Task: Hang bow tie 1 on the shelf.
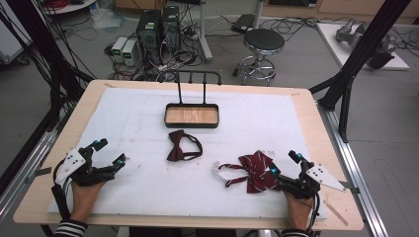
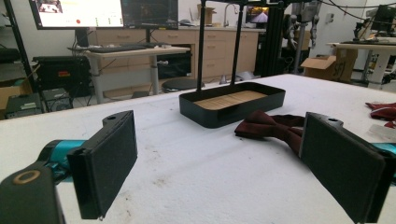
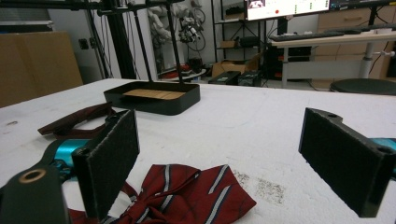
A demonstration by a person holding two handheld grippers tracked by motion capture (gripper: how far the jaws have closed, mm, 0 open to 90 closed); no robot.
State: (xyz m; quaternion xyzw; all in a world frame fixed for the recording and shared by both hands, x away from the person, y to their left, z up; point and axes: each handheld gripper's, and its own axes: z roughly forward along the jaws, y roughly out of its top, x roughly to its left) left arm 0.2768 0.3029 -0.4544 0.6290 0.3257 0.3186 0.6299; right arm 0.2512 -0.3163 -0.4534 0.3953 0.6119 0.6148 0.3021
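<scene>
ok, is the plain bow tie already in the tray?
No, the plain bow tie lies on the white mat in front of the tray, whose wooden floor is bare.

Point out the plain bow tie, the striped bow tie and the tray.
plain bow tie [image 1: 176, 145]: high view, on its knot.
striped bow tie [image 1: 255, 170]: high view, on the middle of the bow.
tray [image 1: 191, 106]: high view, on its far rim.
</scene>
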